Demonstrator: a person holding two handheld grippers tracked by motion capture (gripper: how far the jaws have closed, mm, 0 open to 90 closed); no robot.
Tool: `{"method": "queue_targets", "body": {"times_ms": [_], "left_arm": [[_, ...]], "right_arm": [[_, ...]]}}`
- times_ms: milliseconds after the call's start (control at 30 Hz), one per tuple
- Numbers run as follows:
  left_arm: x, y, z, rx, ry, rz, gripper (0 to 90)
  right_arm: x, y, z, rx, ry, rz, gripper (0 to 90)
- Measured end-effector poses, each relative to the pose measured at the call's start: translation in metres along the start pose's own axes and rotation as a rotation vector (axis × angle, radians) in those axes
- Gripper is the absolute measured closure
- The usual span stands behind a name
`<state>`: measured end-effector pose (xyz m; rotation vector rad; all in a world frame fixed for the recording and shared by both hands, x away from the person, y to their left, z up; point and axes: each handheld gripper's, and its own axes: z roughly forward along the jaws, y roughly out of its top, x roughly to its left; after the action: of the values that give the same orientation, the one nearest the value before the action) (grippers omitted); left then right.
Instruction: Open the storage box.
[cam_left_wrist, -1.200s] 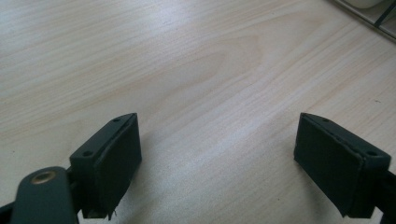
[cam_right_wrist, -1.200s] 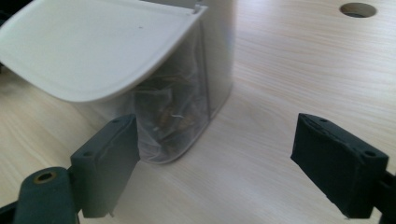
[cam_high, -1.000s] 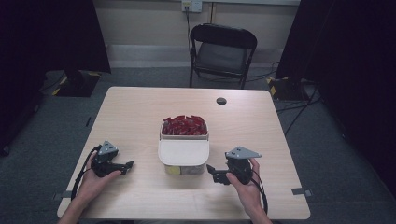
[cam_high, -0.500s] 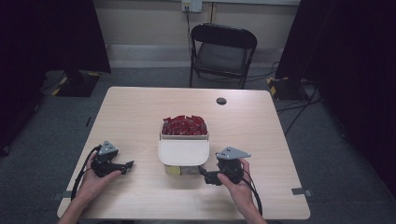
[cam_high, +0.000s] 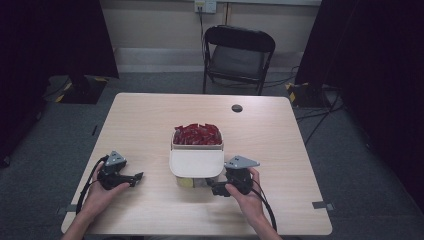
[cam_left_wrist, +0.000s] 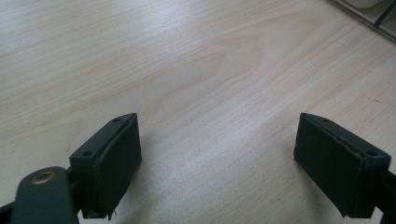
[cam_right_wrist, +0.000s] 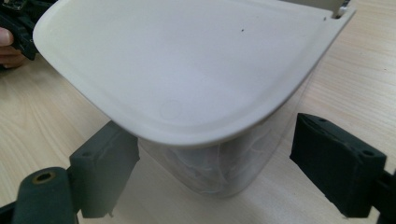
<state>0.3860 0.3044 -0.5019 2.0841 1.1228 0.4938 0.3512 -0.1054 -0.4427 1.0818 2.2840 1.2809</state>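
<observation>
A white container (cam_high: 196, 165) stands mid-table, with a white lid (cam_right_wrist: 187, 70) spread over its front half. Its rear half is heaped with red packets (cam_high: 197, 134). My right gripper (cam_high: 214, 188) is at the container's front right corner, low on the table. In the right gripper view this gripper (cam_right_wrist: 229, 163) is open, one jaw on each side of the translucent lower wall (cam_right_wrist: 219, 172), under the lid's rim. My left gripper (cam_high: 136, 176) rests on the table left of the container. In its own view the left gripper (cam_left_wrist: 219, 163) is open over bare wood.
A small black round disc (cam_high: 237, 108) lies near the table's far edge. A black folding chair (cam_high: 240, 55) stands behind the table (cam_high: 150, 120). Dark curtains hang on both sides, and cables run over the floor at the right.
My right gripper has moved left, up to the container's front right corner, so its jaws now flank the container's base. The left gripper has stayed put.
</observation>
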Motion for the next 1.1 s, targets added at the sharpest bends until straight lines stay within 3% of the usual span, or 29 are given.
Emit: {"method": "queue_targets", "body": {"times_ms": [467,1100], "left_arm": [[0.0,0.0,0.0,-0.001,0.001,-0.001,14.4],[0.0,0.0,0.0,-0.001,0.001,-0.001,14.4]], "right_arm": [[-0.005,0.004,-0.004,-0.005,0.025,0.005,13.9],[-0.01,0.016,-0.013,-0.038,0.024,0.004,14.1]]}}
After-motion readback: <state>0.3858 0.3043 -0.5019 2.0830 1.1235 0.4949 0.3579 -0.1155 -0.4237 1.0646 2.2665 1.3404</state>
